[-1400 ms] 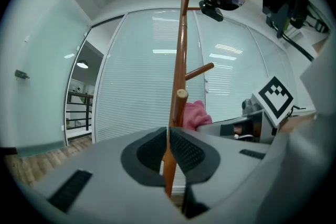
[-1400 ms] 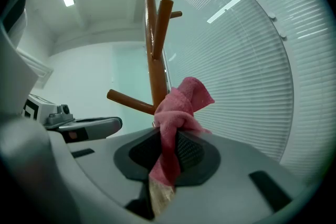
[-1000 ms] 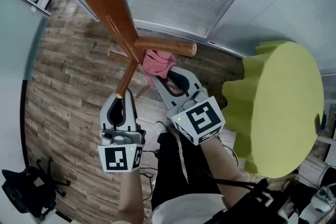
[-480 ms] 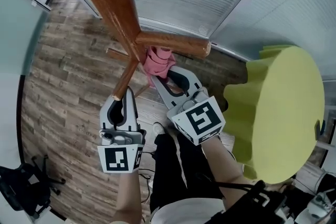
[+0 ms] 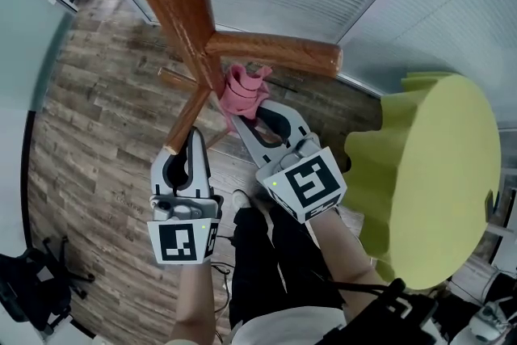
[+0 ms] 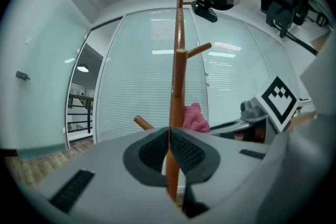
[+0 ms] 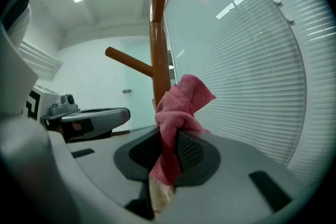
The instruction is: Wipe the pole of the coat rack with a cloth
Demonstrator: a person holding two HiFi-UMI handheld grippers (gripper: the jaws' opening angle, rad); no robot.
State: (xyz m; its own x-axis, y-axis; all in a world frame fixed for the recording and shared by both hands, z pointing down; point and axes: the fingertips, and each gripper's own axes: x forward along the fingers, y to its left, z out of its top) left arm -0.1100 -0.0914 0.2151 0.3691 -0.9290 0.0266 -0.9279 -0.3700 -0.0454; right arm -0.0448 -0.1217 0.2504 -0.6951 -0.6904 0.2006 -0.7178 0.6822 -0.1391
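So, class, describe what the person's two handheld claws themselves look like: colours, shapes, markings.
Both the left claw and right claw are light grey plastic with long rounded jaws and black ribbed pads. Each carries a white cube bearing black square markers.

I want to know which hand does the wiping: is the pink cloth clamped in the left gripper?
No, the pink cloth is pinched between the jaws of the right gripper, as its own view shows.
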